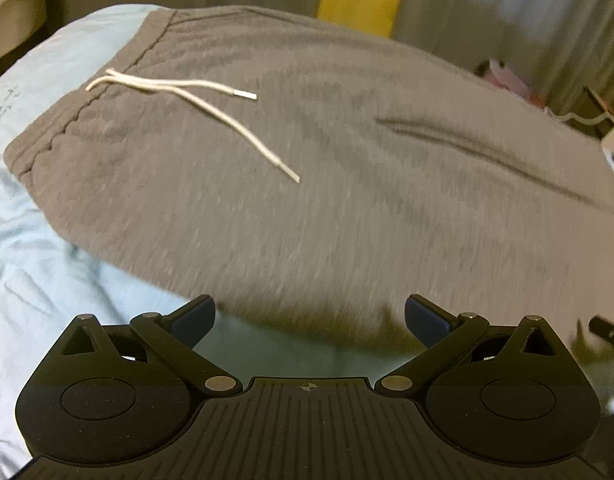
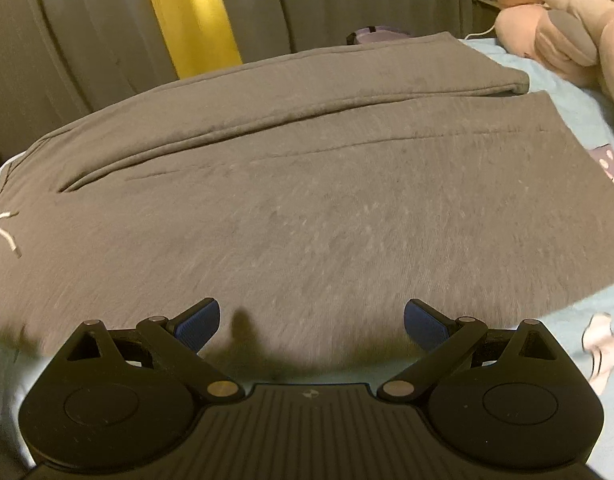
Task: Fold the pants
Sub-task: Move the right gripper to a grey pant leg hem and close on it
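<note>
My left tongs [image 1: 309, 316] and right tongs [image 2: 311, 320] both gape wide, empty, at the near edge of the grey sweatpants [image 2: 307, 200] spread flat on the bed [image 1: 47, 280]. Pinching only the top layer could drag the drawstring [image 1: 211, 120] and skew the fold.

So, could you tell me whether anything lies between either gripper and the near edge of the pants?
Nothing visible does. The left gripper and right gripper are both open over the pants' near edge, with only the blue sheet beneath.
</note>
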The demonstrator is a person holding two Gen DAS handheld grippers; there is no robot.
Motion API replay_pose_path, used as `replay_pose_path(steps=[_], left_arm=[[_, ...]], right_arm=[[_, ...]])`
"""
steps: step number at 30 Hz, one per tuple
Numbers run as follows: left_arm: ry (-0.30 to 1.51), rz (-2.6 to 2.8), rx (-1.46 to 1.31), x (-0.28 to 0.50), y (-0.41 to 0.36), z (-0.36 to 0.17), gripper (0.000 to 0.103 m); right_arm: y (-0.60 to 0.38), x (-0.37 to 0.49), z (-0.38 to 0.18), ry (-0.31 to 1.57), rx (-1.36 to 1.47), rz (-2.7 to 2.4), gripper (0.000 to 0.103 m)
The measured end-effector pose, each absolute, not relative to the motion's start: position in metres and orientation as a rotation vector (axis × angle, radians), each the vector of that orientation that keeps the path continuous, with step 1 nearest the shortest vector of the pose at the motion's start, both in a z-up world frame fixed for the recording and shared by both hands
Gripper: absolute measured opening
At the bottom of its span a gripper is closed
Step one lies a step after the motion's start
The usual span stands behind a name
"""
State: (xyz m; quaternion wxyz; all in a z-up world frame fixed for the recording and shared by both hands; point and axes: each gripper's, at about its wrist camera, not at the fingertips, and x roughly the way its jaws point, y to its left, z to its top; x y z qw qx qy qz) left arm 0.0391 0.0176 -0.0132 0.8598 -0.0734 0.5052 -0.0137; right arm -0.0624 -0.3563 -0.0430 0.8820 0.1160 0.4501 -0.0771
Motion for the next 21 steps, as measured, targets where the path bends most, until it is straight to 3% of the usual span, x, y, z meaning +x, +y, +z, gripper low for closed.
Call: replay_pose_path(steps=[6, 11, 21], left_arm=[[1.014, 0.086, -0.246, 0.094, 0.011, 0.006, 0.103], [0.871, 0.235, -0.282, 0.156, -0.005, 0.026, 0.103], [0.723, 0.438, -0.179, 0.194, 0.016, -0.028, 0.103]], right_arm=[[-0.369, -0.027, -0.071, 1.009, 0.198, -0.267, 0.099], [-0.369, -0.027, -0.078, 0.948, 0.210, -0.294, 0.099], [-0.371, -0.017, -0.073, 0.972, 0.233, -0.314, 0.099]])
